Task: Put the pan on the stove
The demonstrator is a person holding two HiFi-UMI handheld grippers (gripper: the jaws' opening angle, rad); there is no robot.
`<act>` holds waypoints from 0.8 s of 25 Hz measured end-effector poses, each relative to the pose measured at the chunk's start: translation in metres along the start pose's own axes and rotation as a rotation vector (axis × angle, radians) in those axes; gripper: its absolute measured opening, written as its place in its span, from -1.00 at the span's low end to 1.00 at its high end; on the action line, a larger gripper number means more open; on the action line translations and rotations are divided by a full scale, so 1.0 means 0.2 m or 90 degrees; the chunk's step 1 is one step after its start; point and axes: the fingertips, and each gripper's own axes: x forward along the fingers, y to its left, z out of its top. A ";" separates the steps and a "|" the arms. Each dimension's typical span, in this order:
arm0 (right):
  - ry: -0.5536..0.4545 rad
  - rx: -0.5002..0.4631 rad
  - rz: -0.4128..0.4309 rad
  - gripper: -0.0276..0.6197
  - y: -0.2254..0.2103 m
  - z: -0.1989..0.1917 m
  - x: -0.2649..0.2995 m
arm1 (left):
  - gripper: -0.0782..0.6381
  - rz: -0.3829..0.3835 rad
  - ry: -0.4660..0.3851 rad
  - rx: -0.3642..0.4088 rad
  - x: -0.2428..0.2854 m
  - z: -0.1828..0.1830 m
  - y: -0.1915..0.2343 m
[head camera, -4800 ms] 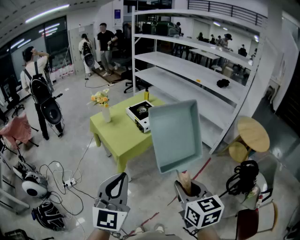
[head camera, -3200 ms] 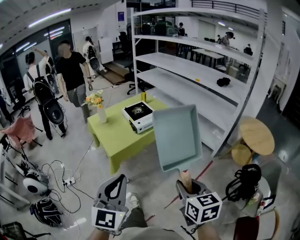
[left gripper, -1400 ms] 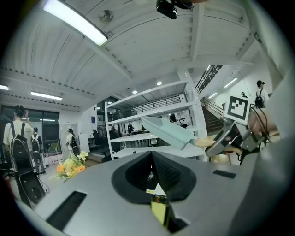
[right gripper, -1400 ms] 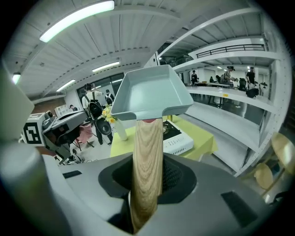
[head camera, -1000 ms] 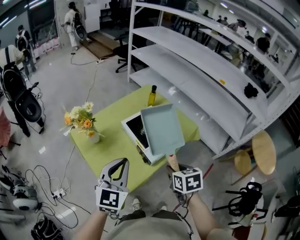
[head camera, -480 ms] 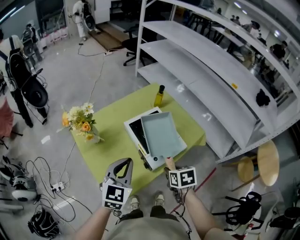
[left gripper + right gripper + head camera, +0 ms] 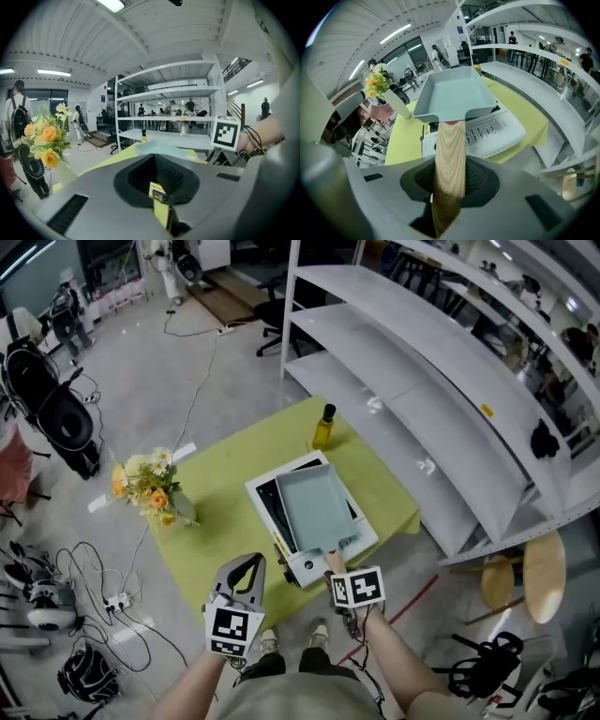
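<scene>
A square grey-blue pan point(image 7: 314, 507) with a wooden handle point(image 7: 450, 150) hangs level over the white portable stove point(image 7: 354, 538) on the green table point(image 7: 225, 521). I cannot tell whether its base touches the burner. My right gripper point(image 7: 335, 570) is shut on the handle, at the table's near edge. In the right gripper view the pan point(image 7: 452, 96) covers most of the stove point(image 7: 497, 131). My left gripper point(image 7: 246, 570) is held to the left of the stove, off the table's front, its jaws together and empty.
A vase of flowers point(image 7: 150, 488) stands at the table's left and a yellow bottle point(image 7: 324, 426) at its far edge. White shelving point(image 7: 450, 409) runs along the right. Cables point(image 7: 112, 601) lie on the floor at left, and a round stool point(image 7: 546, 573) stands at right.
The table has come closer and the pan has moved down and forward, from just short of the stove to over it. The left gripper stays shut at my left.
</scene>
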 end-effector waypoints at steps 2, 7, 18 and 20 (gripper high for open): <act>0.007 -0.006 0.004 -0.60 -0.02 0.01 0.03 | -0.76 0.004 0.009 -0.002 0.02 -0.02 0.00; 0.021 -0.023 -0.002 -0.60 -0.04 0.02 0.09 | -0.76 0.014 0.025 -0.007 0.05 -0.04 0.02; 0.035 -0.053 -0.015 -0.57 -0.07 0.06 0.11 | -0.76 0.023 0.046 -0.015 0.08 -0.09 0.00; 0.039 -0.063 -0.016 -0.57 -0.07 0.08 0.11 | -0.76 0.023 0.048 -0.016 0.08 -0.09 -0.01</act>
